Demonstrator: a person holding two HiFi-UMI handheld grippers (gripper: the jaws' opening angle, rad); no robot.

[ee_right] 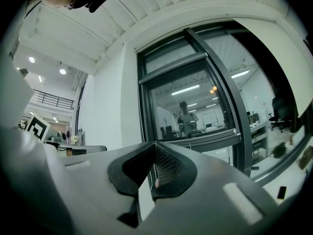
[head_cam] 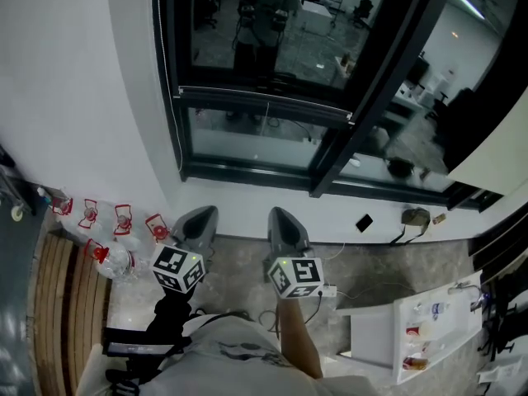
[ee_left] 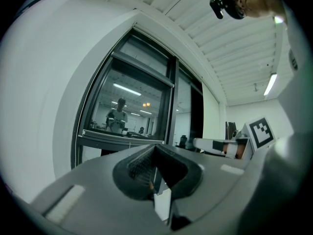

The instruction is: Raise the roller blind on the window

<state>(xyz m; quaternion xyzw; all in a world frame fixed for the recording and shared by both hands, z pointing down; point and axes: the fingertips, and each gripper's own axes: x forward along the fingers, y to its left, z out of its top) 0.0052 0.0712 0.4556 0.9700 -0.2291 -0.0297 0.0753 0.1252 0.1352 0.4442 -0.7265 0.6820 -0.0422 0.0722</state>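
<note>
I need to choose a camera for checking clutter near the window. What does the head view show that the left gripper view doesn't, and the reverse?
Only the head view: red-capped bottles on the floor at left, a white table at right, and the left gripper's own marker cube.
Only the left gripper view: the slatted ceiling, and that gripper's jaws up close, standing together.
Both: the dark-framed window with the person's reflection, and the right gripper, whose cube shows in each.
</note>
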